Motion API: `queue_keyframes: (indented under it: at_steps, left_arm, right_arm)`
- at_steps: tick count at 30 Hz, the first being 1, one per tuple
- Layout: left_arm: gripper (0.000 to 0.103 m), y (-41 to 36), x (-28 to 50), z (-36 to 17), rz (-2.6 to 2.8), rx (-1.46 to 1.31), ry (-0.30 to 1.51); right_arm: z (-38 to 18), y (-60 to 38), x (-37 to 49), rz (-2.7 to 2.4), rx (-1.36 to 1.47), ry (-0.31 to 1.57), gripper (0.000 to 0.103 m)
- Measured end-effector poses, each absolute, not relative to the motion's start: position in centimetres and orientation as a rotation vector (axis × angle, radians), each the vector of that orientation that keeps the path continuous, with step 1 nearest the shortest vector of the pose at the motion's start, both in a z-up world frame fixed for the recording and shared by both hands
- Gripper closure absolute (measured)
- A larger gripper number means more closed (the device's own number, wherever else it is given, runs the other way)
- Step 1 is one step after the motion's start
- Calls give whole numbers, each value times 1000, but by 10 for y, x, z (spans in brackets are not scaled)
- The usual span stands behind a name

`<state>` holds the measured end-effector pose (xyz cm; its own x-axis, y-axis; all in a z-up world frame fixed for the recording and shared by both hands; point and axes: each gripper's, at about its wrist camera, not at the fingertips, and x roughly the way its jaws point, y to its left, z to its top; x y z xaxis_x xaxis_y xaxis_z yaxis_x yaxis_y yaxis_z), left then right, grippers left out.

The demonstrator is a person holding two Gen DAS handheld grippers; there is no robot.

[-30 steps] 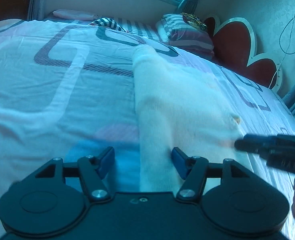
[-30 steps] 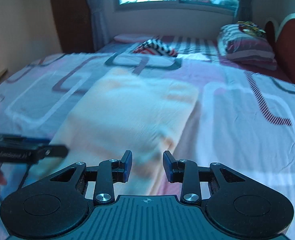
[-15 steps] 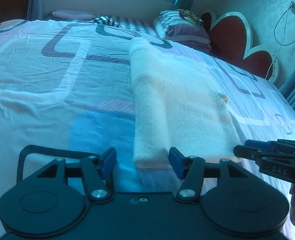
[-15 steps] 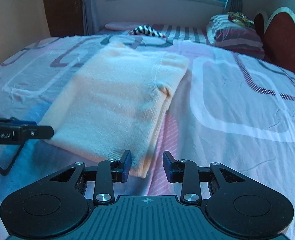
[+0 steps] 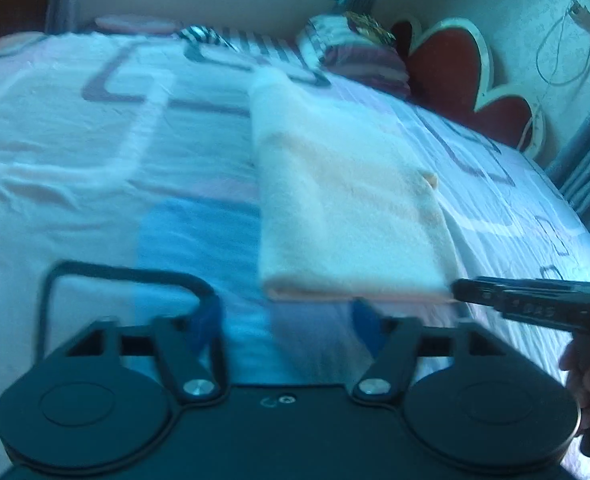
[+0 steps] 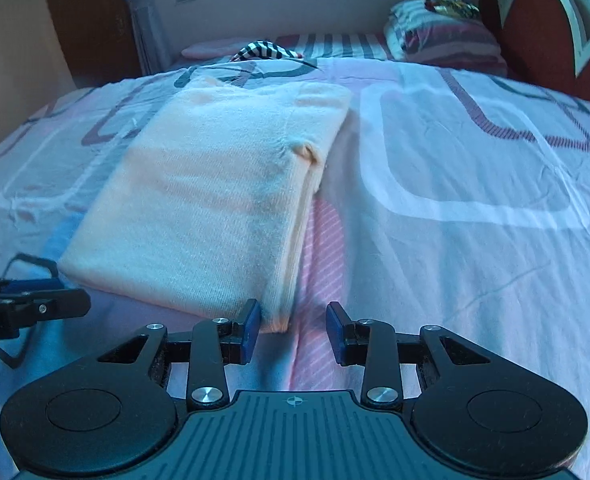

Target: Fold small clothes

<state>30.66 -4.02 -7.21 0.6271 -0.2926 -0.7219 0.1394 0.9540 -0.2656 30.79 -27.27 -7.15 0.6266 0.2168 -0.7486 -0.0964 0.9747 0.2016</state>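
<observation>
Garment (image 6: 211, 204), cream and folded, lies on the bedsheet (image 6: 455, 168) at twelve o'clock of both tools. Left gripper (image 5: 285, 320) has just been opening, nothing between its jaws; right gripper (image 6: 293, 330) stands apart, empty. Best pinch both near corners together, lifting evenly.

Peach-cream garment (image 6: 215, 200), pink/white/blue bedsheet (image 6: 455, 240) w/ maroon lines (striped pillow (image 6: 447, 40), red headboard (image 6: 535, 28)).

The folded garment (image 6: 215, 200) lies on the bed (image 6: 455, 240) near its front edge; pillows (image 6: 447, 44) lie at the far right corner, before the headboard (image 6: 535, 28).
</observation>
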Motion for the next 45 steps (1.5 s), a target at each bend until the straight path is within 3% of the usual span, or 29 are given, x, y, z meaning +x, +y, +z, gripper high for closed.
queue_keyframes:
  at_steps: [1,3,8,9,10,11,19,26,34,37,40,45]
  left_arm:
    - [9,-33,305,-68,-236,-203,826]
    - [12,-20,310,-64,-226,-252,815]
    - [24,-8,343,-61,-238,-344,817]
    - [24,-8,351,-61,-246,-358,816]
    - [23,-10,359,-61,-252,-367,822]
    - [21,-12,367,-62,-259,-371,831]
    - [19,-31,427,-78,-310,-382,899]
    - [34,-32,464,-94,-353,-425,948]
    - [36,-42,486,-96,-383,-425,981]
    - [38,-44,488,-96,-390,-424,987]
    - [39,-53,490,-95,-378,-381,989]
    - [61,-71,489,-85,-364,-256,965]
  right_arm:
    - [-67,-277,305,182,172,852,68]
    - [-62,-290,306,190,263,834,68]
    - [-63,-310,331,207,423,810,68]
    - [-63,-313,339,214,451,807,65]
    - [-65,-316,347,221,478,801,48]
    - [-67,-320,354,232,506,785,42]
    - [-93,-338,417,334,648,837,42]
    - [-115,-349,442,438,774,859,42]
    - [-118,-333,459,511,781,877,46]
    - [-121,-342,456,492,803,888,57]
    - [-113,-331,457,465,701,895,61]
    - [-90,-298,451,382,474,879,71]
